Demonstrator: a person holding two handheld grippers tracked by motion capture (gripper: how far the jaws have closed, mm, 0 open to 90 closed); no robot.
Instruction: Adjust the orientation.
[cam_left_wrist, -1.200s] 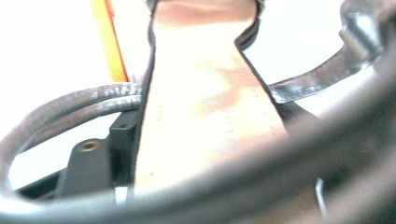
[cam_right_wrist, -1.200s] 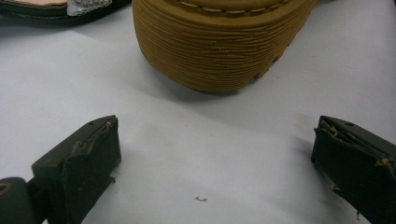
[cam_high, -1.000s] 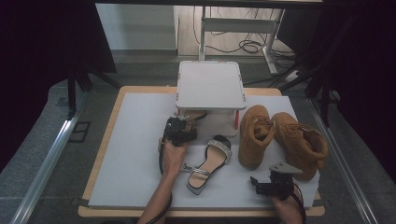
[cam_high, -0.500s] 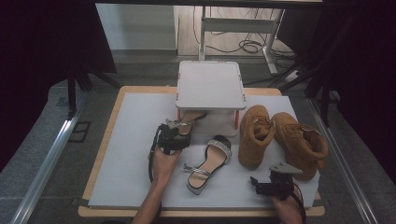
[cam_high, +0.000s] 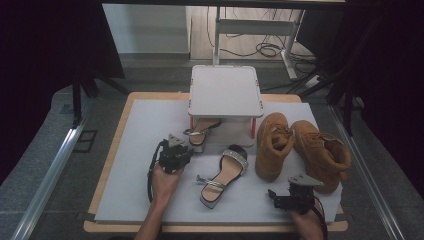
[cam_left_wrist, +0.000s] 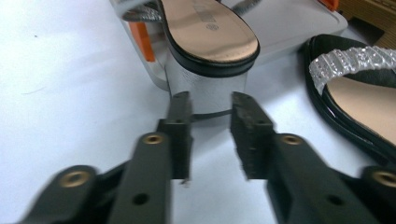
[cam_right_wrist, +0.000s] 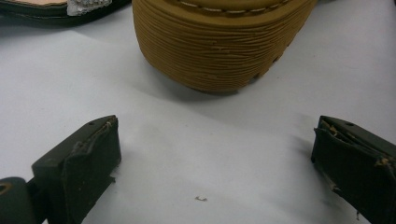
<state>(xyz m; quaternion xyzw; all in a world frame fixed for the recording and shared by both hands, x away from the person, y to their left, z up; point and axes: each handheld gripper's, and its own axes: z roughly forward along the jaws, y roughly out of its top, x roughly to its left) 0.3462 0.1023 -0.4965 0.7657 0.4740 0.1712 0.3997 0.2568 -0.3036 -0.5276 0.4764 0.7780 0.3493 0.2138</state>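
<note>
A heeled sandal (cam_high: 202, 131) lies half under the white stand (cam_high: 225, 90); its silver block heel (cam_left_wrist: 205, 88) faces my left gripper (cam_left_wrist: 210, 100). That gripper (cam_high: 184, 149) sits just short of the heel. Its jaws have just been closing and now stand narrow, with nothing between them. The matching sandal (cam_high: 223, 175) lies flat mid-table. Two tan boots (cam_high: 272, 145) (cam_high: 322, 152) stand at the right. My right gripper (cam_high: 275, 196) rests open near the front edge, facing a boot's ribbed sole (cam_right_wrist: 215, 42) across bare table.
The stand's orange legs (cam_left_wrist: 141, 39) flank the tucked sandal. The second sandal's glittery strap (cam_left_wrist: 359, 60) is close on the left gripper's right. The white mat (cam_high: 140, 150) has free room at the left.
My left hand has drawn back from the stand, toward the near left, leaving the sandal under it. The right hand has stayed put.
</note>
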